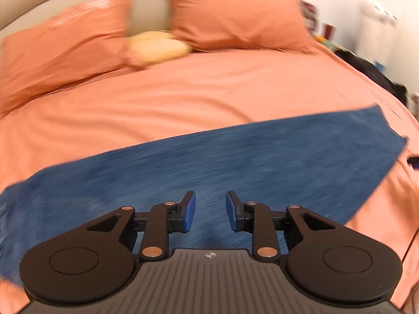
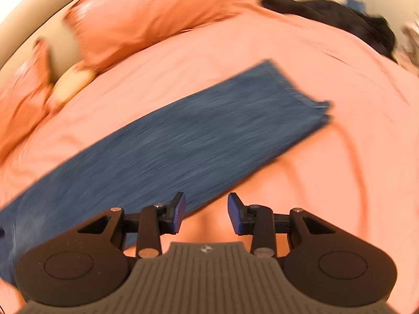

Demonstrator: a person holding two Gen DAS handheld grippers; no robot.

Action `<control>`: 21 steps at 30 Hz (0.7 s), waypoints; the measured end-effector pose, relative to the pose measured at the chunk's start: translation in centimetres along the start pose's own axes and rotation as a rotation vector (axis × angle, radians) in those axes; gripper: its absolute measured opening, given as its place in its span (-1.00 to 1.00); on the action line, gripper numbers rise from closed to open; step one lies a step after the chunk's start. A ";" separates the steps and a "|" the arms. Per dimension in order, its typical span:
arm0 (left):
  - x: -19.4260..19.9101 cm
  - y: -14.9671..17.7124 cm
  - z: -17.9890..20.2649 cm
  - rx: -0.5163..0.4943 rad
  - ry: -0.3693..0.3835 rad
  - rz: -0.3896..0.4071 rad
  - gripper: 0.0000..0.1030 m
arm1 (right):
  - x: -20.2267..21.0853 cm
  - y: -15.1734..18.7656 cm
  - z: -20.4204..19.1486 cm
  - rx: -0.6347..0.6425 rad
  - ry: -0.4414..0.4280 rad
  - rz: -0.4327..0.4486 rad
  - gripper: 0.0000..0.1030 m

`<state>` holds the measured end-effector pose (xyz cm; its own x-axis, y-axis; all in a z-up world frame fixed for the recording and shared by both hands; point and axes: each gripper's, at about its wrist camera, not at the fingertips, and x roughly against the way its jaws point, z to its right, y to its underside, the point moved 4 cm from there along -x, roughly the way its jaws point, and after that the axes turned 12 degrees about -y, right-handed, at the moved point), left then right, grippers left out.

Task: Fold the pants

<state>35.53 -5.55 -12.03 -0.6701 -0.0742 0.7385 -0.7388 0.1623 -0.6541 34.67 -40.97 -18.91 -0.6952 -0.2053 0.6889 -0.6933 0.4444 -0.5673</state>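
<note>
Blue denim pants (image 1: 235,157) lie flat in a long band across the orange bed, legs stacked one on the other. My left gripper (image 1: 210,210) is open and empty, above the middle of the pants. In the right wrist view the pants (image 2: 183,136) run from lower left to the hem end at upper right. My right gripper (image 2: 207,213) is open and empty, at the near edge of the pants, its left finger over denim, its right finger over the sheet. Both views are motion-blurred.
The bed has an orange sheet (image 1: 183,96). Two orange pillows (image 1: 230,15) and a yellow cushion (image 1: 159,45) lie at the headboard. Dark clothing (image 2: 340,18) sits at the far right side of the bed.
</note>
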 end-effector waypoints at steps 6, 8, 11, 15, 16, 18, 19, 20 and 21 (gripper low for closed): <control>-4.4 -3.5 8.6 -0.142 0.124 -0.037 -0.54 | 1.1 -4.9 10.6 -0.252 -0.041 0.071 0.00; -5.9 -4.2 11.2 -0.186 0.152 -0.050 -0.56 | 0.5 -5.8 12.9 -0.323 -0.050 0.080 0.01; -8.0 -5.0 14.6 -0.232 0.182 -0.075 -0.60 | -1.0 -7.0 15.4 -0.398 -0.097 0.081 0.00; -10.6 -6.2 17.7 -0.248 0.206 -0.090 -0.62 | -3.6 -7.2 18.1 -0.476 -0.124 0.075 -0.13; -11.2 -6.4 18.3 -0.254 0.202 -0.091 -0.62 | -4.2 -7.1 18.8 -0.502 -0.142 0.077 -0.15; -12.5 -7.1 19.4 -0.260 0.193 -0.092 -0.62 | -5.0 -6.8 19.6 -0.546 -0.189 0.100 -0.16; -13.3 -7.6 19.9 -0.260 0.191 -0.099 -0.62 | -5.2 -6.7 19.9 -0.558 -0.211 0.114 -0.16; -14.2 -7.9 20.2 -0.257 0.190 -0.106 -0.63 | -5.4 -6.8 20.3 -0.566 -0.231 0.129 -0.16; -14.9 -8.5 20.5 -0.253 0.182 -0.107 -0.64 | -5.8 -6.8 20.5 -0.573 -0.245 0.140 -0.16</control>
<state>50.32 -26.01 -20.86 -0.5488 0.0694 0.8331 -0.7481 0.4039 -0.5265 39.56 -60.67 -28.26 -0.8423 -0.2749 0.4636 -0.4283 0.8635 -0.2662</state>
